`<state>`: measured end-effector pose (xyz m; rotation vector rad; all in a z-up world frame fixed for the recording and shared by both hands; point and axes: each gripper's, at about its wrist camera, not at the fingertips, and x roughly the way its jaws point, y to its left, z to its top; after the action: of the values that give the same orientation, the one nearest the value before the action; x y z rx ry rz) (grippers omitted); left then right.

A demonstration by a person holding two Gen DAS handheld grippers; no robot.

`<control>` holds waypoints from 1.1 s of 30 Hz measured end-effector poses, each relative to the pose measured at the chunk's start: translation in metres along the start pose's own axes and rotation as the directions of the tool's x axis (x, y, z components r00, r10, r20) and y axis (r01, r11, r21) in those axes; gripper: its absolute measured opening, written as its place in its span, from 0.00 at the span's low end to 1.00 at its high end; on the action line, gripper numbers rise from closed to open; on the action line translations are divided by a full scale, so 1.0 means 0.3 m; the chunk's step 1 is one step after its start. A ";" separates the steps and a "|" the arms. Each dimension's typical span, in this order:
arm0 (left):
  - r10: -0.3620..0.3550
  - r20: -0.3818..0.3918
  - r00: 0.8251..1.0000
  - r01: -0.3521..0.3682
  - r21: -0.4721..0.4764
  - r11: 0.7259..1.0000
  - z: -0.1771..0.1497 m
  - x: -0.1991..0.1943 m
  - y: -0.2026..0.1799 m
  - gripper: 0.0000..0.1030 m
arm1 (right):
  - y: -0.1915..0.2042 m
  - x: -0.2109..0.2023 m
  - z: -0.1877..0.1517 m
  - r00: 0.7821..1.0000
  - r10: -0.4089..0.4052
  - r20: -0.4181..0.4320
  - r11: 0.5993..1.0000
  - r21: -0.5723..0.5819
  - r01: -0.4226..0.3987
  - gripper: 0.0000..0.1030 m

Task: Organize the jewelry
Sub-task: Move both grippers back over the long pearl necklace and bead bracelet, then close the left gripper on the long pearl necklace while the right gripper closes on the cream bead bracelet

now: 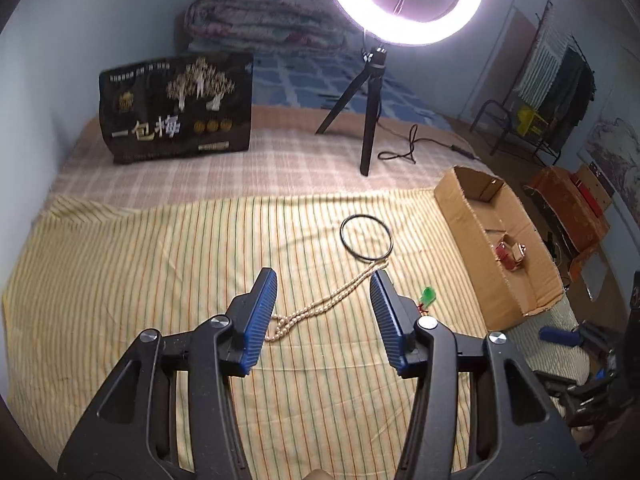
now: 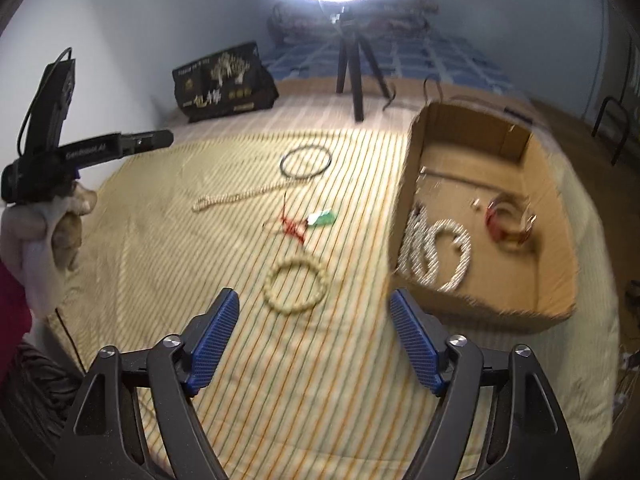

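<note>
Left gripper (image 1: 323, 286): jaws apart, nothing between the pads, angled down over the striped cloth (image 1: 160, 280). Pearl necklace (image 1: 320, 304) directly ahead, strung out across the gap between the fingers, one looped end close by the left finger. Black ring (image 1: 366, 238) just past the far end of the strand, touching or overlapping it; cannot tell which. Green pendant (image 1: 429, 293) with red cord beside the right finger.

Right gripper (image 2: 314, 308): jaws apart, empty, also tilted down. Beaded bracelet (image 2: 296, 284) flat on the cloth just beyond the fingertips, roughly centred between them. Cardboard box (image 2: 404, 200) open to the right; already inside, a pale beaded strand (image 2: 440, 252) and a red bangle (image 2: 506, 220). View blurred, small detail unreliable.

Step in hand, as judged: approach for pickup, both grippers, four pieces still outside the box. Task partly done.

Next move calls for: lowering each gripper until the pads bracket its piece, closing on the beads and not on the cloth. Necklace likely to trail and drag the black ring; lift high before carrying to the box. Bracelet thin and flat; shallow pinch on one side of the loop advised.
</note>
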<state>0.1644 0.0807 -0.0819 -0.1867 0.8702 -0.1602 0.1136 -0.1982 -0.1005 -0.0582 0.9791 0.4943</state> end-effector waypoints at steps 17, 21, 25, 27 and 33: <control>0.014 -0.155 0.988 0.003 0.109 0.994 -0.019 0.219 -0.058 0.49 | 0.008 0.223 -0.009 0.987 -0.019 -0.161 1.000 0.020 0.023 0.33; 0.025 -0.168 0.985 -0.002 0.133 0.991 -0.020 0.254 -0.073 0.49 | 0.016 0.255 0.003 0.985 -0.042 -0.170 0.999 0.008 0.044 0.32; 0.028 -0.175 0.984 -0.002 0.147 0.989 -0.010 0.292 -0.085 0.49 | 0.034 0.278 0.007 0.982 -0.068 -0.176 0.998 -0.029 0.064 0.32; 0.017 -0.186 0.982 0.012 0.155 0.988 -0.007 0.311 -0.093 0.49 | 0.036 0.283 0.006 0.981 -0.078 -0.179 0.997 -0.035 0.073 0.32; 0.072 -0.216 0.974 -0.020 0.236 0.972 -0.031 0.375 -0.119 0.49 | 0.036 0.296 0.009 0.979 -0.084 -0.187 0.996 -0.032 0.079 0.32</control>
<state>0.2265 0.0208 -0.1631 0.0728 1.0706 -0.2415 0.1515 -0.1547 -0.1687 -0.1687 1.1509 0.4305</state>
